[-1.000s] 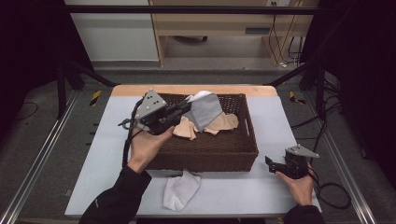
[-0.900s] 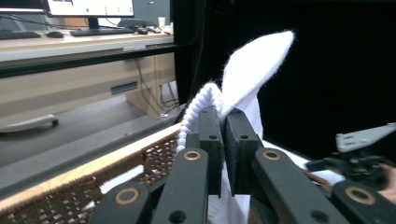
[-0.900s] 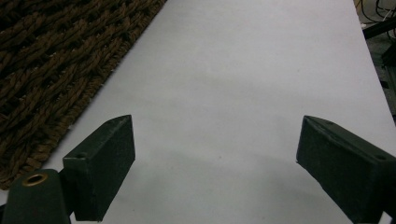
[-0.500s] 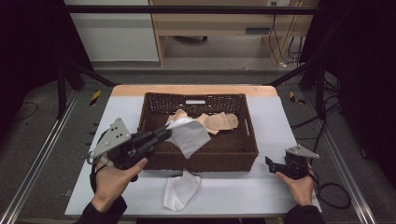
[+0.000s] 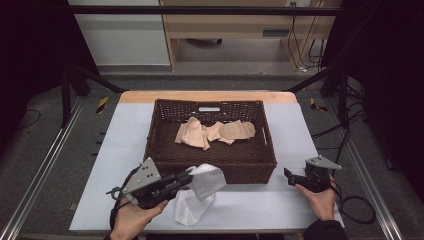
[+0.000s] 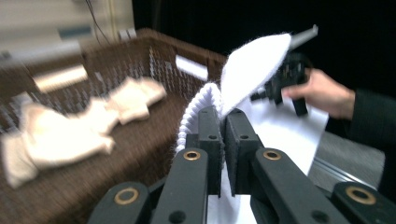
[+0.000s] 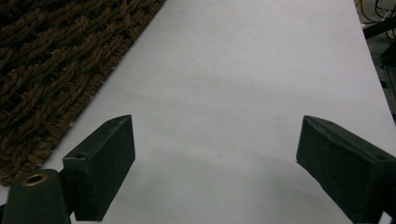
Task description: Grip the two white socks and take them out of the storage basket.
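High view: the left tongs (image 5: 187, 178) are clenched on a white sock (image 5: 206, 181), held at the near left of the table (image 5: 120, 145), just in front of the brown wicker basket (image 5: 210, 165). The sock's free end spreads against the basket's front wall. A second white sock (image 5: 187, 210) lies flat on the table right below the held one, and the two overlap where they meet. Inside the basket sit several beige socks (image 5: 215, 132), bunched toward the middle and back.

Left gripper view, blurred: the left tongs (image 6: 223, 140) pinch the sock (image 6: 252, 70) tightly between the pads, its ribbed cuff curling to one side and the rest standing up above them. The beige socks (image 6: 70, 130) lie in the basket beyond.

The right tongs (image 5: 290, 176) rest low at the near right of the table, beside the basket's corner and well apart from the socks. Right gripper view shows the right tongs (image 7: 215, 154) released, wide apart over bare table with nothing between them.
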